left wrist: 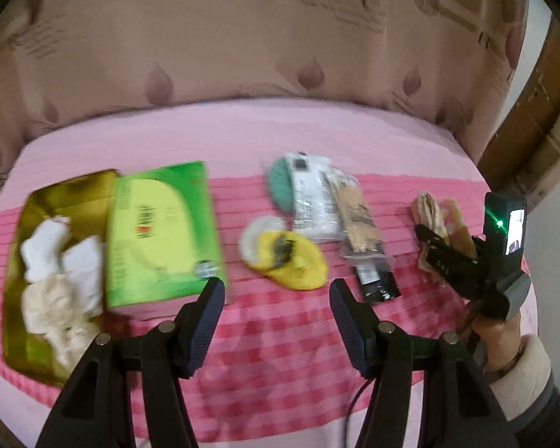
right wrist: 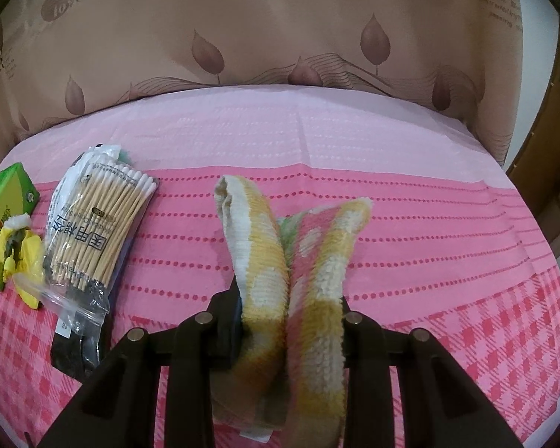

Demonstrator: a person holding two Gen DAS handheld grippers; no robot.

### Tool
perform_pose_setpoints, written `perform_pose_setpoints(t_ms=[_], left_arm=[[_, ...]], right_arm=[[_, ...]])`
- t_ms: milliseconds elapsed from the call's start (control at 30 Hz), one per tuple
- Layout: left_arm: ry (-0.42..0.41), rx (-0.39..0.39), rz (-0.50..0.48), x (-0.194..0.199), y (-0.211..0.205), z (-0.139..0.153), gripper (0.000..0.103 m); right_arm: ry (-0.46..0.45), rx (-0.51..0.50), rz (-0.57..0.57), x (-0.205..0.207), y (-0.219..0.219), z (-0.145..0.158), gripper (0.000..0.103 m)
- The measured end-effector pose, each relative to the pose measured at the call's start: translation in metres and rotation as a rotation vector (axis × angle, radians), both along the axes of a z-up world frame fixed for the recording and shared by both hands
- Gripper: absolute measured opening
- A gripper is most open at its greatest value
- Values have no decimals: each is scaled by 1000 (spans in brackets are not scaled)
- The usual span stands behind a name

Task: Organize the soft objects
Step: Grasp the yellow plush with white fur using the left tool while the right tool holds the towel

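The jaws of the right gripper (right wrist: 287, 321) pinch a folded striped towel (right wrist: 298, 246), its long axis running away from them; the left gripper (left wrist: 276, 298) is spread and empty, nearer the gold tray (left wrist: 37, 205).

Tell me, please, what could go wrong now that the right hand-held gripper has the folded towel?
1. The towel is pinched near its fold in the right hand-held gripper, with both ends loose. It may unfold or drag on the pink cloth.
2. The gold box already holds white cloths, so the towel might not fit neatly.
3. Moving left, the towel could sweep the cotton swab bag.
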State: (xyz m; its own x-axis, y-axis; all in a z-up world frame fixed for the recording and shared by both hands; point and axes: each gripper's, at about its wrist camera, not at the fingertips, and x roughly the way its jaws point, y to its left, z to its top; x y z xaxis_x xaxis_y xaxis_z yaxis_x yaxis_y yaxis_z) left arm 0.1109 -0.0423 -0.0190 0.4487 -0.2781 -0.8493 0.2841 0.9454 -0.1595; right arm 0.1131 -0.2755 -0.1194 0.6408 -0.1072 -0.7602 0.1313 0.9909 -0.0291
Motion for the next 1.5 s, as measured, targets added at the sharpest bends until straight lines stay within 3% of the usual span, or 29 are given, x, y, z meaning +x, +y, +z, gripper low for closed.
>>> perform_pose_setpoints(t_ms=[200,333,467,833,867,900,967,1100,1500], left_arm=[[163,-54,137,37,-14,-36,60],[188,-41,241,52,-15,-55,60],[179,-26,281,63,-20,-62,60],[170,59,226,67,-52,-80,60],[179,62,219,65,-53,-84,59],[180,70,224,65,-53,-87,47],[159,79,224,65,-55,-88,44],[143,58,201,64,-55,-79,41],[52,91,159,50,-44,-41,41]], right_arm=[[0,29,4,2,-6,-1,29],[2,42,9,3,-8,-2,30],[0,65,12,3,-10,-2,30],[-4,105,19,2,-14,-2,33],[-4,109,19,2,-14,-2,33],[-5,111,19,2,-15,-2,33],[-5,113,20,2,-15,-2,33],[-5,115,21,2,-15,-1,33],[-4,116,21,3,-15,-1,33]])
